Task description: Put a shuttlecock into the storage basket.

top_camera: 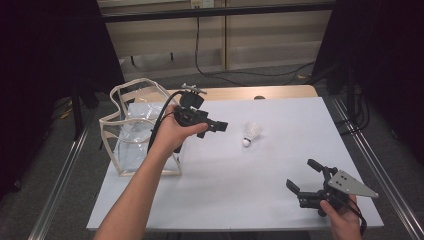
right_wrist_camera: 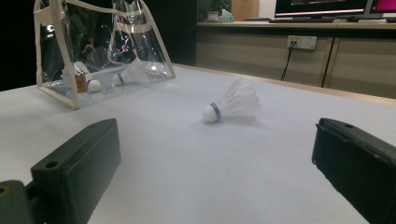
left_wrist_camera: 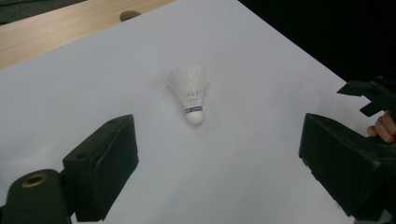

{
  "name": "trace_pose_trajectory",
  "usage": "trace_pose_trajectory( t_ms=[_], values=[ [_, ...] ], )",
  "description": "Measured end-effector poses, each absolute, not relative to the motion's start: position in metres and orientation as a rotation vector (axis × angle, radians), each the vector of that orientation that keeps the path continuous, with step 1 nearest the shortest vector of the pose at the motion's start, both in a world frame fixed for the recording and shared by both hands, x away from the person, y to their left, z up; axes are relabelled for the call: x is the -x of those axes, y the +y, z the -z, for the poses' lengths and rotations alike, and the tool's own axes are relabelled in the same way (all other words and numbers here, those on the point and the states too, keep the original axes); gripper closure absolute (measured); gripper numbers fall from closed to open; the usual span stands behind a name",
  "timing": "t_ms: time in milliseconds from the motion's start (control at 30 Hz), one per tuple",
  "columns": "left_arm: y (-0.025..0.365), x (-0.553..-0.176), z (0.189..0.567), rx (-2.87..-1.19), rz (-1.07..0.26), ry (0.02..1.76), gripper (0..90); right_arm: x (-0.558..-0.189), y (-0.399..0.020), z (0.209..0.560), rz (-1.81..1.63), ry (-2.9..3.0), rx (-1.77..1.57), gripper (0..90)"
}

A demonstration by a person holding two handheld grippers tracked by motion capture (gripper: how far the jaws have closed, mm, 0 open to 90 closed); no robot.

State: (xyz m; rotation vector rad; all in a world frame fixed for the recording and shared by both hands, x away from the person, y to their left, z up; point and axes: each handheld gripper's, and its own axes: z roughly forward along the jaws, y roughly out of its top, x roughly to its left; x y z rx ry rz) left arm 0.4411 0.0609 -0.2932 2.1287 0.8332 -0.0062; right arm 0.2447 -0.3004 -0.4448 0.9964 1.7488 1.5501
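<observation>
1. A white shuttlecock (top_camera: 252,133) lies on its side on the white table (top_camera: 225,190), right of the middle, cork tip toward the person.
2. The left gripper (top_camera: 220,126) hovers just left of it, jaws spread wide and empty, aimed at it.
3. The right gripper (top_camera: 304,176) sits low at the near right corner, jaws also apart, holding nothing.
4. A clear bag (top_camera: 131,131) stands at the left edge with two more shuttlecocks (right_wrist_camera: 88,77) inside.

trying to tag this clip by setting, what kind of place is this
Probably an indoor lab or recording workspace rather than a home: a white-topped table set between metal frame rails, dark curtains at both sides, and a counter with computer monitors and a wall socket behind it.
</observation>
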Motion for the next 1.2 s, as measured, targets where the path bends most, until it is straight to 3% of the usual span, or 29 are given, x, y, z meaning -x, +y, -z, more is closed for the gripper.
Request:
trace_pose_trajectory(
  t_ms=[1200],
  values=[
    [0.044, -0.441, 0.341, -2.151, 0.002, 0.831, 10.1, -0.246, -0.303, 0.446, -1.544, 1.749, -1.005, 1.0]
  ],
)
